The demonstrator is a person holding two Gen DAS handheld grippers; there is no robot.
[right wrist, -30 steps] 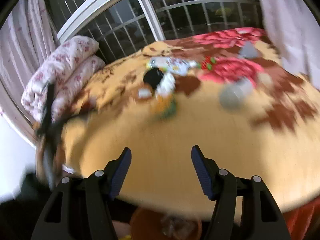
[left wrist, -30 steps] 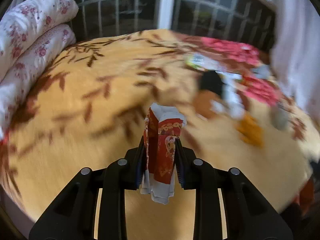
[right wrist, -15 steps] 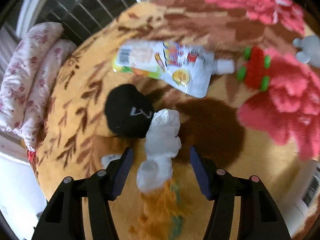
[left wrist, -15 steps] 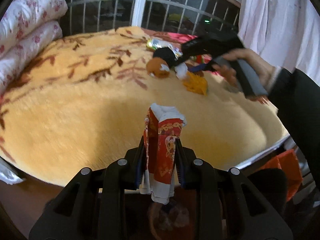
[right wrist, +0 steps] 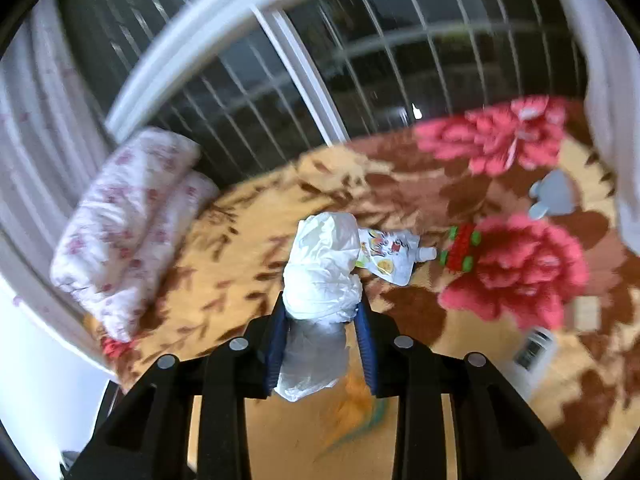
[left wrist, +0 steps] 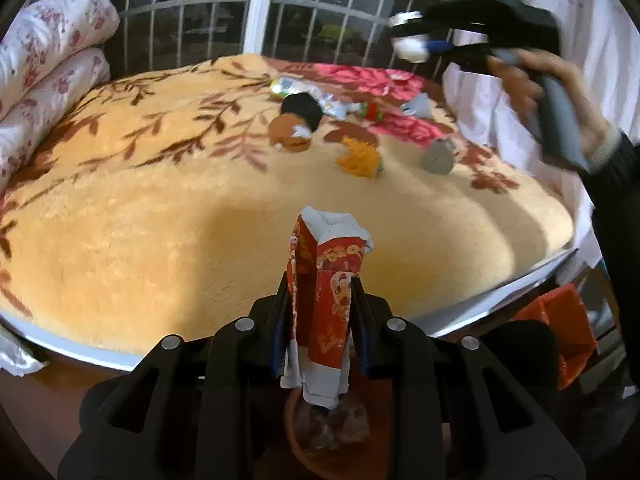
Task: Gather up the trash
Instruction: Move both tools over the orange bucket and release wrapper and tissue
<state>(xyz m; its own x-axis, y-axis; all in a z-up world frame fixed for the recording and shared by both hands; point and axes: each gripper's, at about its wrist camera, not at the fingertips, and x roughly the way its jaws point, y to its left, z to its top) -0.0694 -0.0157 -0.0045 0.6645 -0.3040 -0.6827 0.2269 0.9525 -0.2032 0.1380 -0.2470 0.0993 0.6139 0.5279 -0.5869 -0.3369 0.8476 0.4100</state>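
Since half a second ago: right tongs (right wrist: 322, 344) lifted off the bed, now clamped on white crumpled plastic (right wrist: 322, 276) that lay beside the black sock (left wrist: 301, 109); left view swung slightly, wider stretch of bed visible.

Left tongs (left wrist: 320, 326) clamped on red printed wrapper (left wrist: 326, 292), held upright. Positioned past the bed edge, directly above round brown bin (left wrist: 320, 440) on the floor, trash visible inside. Likely held there for release into the bin. Right tongs, seen from the left view high against the window, carrying the white wad; probably headed to the same bin.

Still on the bed: drink pouch (right wrist: 386, 256), red-and-green toy (right wrist: 460, 252), orange scrap (left wrist: 360, 158), brown round item (left wrist: 290, 134), grey cup (left wrist: 438, 158), grey piece (right wrist: 554, 198), small barcode item (right wrist: 534, 350). Which count as trash: cannot tell for all.

No hard surface; bed covered by plush yellow blanket (left wrist: 140, 200) with brown branch print and pink flowers at far side. Rolled floral quilt (left wrist: 44, 68) at left. Barred window (left wrist: 208, 20) behind, dark outside. White curtain (left wrist: 592, 20) at right. Orange box (left wrist: 560, 324) on floor right of bin.
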